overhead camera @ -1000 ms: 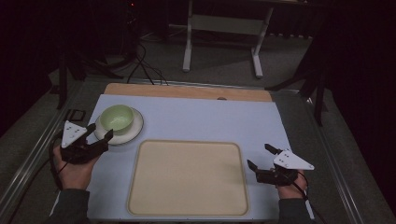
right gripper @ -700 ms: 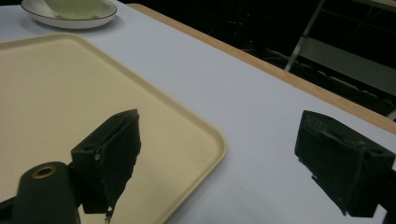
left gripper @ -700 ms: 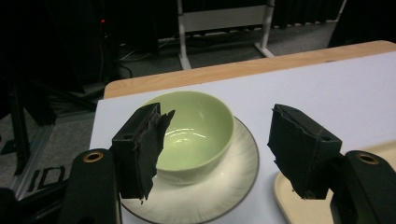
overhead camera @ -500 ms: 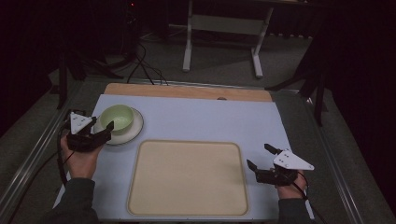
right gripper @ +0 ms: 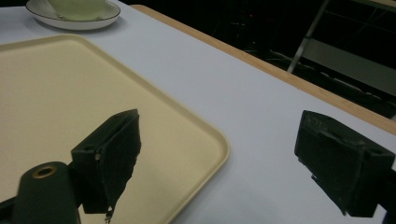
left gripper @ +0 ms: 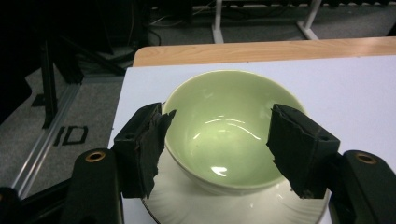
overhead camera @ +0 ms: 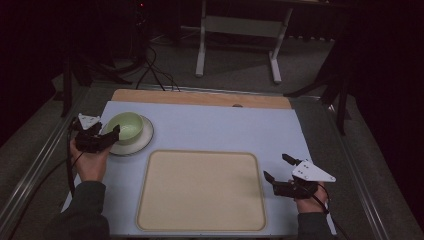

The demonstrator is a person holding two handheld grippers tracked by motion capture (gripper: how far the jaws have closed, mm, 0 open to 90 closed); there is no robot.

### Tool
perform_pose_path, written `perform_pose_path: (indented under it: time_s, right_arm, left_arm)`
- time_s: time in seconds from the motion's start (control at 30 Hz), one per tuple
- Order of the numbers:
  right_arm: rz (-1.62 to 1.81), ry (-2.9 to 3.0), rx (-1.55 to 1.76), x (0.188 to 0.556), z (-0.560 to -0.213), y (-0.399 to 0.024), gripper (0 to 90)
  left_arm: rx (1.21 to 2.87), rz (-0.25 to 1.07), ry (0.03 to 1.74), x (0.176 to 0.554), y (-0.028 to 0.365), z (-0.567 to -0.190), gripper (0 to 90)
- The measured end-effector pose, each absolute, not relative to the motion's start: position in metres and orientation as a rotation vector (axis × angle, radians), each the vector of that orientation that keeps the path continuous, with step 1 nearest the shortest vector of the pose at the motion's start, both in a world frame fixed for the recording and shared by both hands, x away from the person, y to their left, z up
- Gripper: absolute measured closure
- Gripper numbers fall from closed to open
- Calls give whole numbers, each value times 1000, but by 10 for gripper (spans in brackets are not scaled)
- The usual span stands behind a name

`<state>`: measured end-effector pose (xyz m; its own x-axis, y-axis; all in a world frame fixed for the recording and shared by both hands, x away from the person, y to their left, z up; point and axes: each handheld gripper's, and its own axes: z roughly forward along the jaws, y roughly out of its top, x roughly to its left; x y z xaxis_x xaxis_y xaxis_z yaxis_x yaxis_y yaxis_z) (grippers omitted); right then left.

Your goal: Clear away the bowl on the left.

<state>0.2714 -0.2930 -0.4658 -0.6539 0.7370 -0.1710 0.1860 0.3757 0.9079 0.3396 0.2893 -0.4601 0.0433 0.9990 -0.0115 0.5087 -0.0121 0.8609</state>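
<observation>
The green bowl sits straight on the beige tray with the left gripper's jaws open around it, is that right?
Not quite. The green bowl sits on a white plate, not on the beige tray, which lies apart from it. The left gripper view shows this. The left gripper does have its jaws open on either side of the bowl.
</observation>
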Motion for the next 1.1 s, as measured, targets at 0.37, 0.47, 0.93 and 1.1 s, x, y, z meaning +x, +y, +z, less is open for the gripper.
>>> perform_pose_path:
  time_s: [0.37,0.47,0.93,1.1]
  right_arm:
    - [1267,2064,797,272,-466,-294,138]
    - [1268,2065,798,272,-466,-293,138]
    - [1273,2057,802,272,-465,-294,138]
    - [1276,2054,804,271,-465,-295,138]
  left_arm:
    - [1627,846,1642,356,299,-472,371]
    - [1632,832,1669,360,301,-475,388]
    - [1629,754,1825,375,302,-492,517]
    - [1617,688,1866,380,297,-496,589]
